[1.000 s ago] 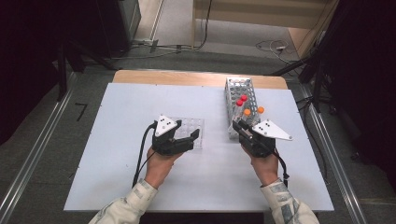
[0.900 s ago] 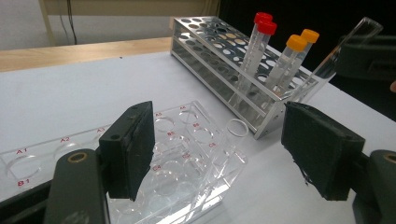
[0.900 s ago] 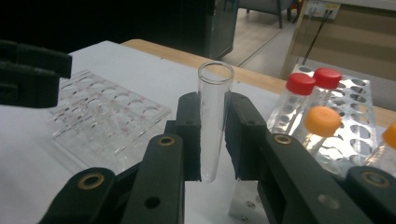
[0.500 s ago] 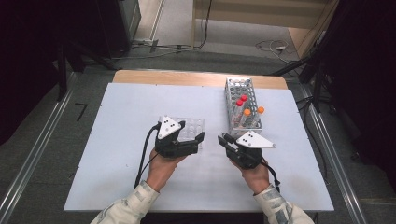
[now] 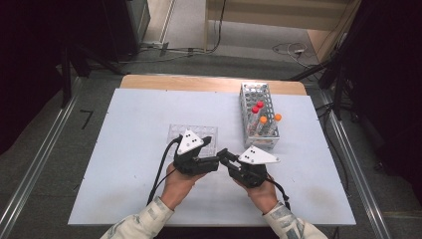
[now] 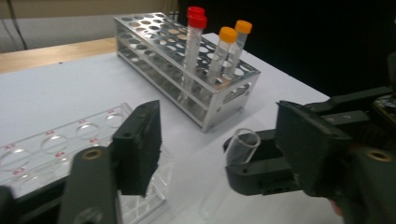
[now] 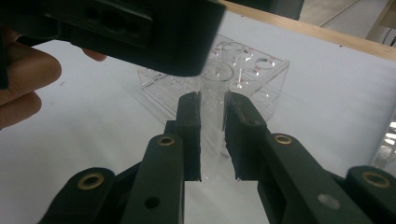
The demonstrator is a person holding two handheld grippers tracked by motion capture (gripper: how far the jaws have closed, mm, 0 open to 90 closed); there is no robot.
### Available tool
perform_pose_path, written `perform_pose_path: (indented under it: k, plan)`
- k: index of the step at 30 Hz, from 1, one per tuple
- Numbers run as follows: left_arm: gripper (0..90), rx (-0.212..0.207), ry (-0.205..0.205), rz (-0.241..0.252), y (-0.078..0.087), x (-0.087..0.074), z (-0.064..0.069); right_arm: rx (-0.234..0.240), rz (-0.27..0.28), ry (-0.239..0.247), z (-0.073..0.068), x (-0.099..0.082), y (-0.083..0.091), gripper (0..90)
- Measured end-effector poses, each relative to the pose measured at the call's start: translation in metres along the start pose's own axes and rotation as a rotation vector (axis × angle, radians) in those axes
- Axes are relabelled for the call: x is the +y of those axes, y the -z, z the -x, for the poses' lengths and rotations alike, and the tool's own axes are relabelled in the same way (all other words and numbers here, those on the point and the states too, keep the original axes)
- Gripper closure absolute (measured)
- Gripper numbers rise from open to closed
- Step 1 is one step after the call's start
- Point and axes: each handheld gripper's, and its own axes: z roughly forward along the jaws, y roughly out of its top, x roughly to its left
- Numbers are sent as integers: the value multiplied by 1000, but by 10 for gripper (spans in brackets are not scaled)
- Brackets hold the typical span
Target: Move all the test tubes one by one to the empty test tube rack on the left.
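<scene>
My right gripper (image 7: 212, 135) is shut on a clear, uncapped tube (image 7: 213, 105), whose open end (image 6: 243, 140) points up between the two pads of my left gripper (image 6: 222, 140). Those left jaws have just been closing with the tube between them, and a gap still shows on each side, so the left gripper is open. In the high view the left gripper (image 5: 217, 160) and right gripper (image 5: 225, 155) meet tip to tip near the table's front middle. One dark jaw of the left gripper fills the top of the right gripper view.
A metal tube rack (image 5: 259, 117) stands at the back right and holds two red-capped and two orange-capped tubes (image 6: 196, 37). A clear well plate (image 5: 191, 134) lies just behind the left gripper. The white table (image 5: 129, 129) has free room on the left.
My right gripper has come left and down from the rack to meet the left gripper. The left gripper has edged right towards it.
</scene>
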Motion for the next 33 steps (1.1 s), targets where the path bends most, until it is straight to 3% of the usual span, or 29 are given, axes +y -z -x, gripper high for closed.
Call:
perform_pose_path:
  k: [5, 13, 30, 33]
  plan:
    - [547, -31, -16, -22, -2, -2, 0, 1, 0, 20, -5, 0, -2, 737]
    - [675, -42, -30, -51, -4, -3, 2, -15, 9, 30, -6, 1, -2, 737]
    - [766, -31, -37, -68, -4, -4, 2, -20, 1, 41, -7, 0, -4, 723]
    - [767, -26, -32, -61, -3, -3, 1, 4, 4, 36, -7, 0, -3, 611]
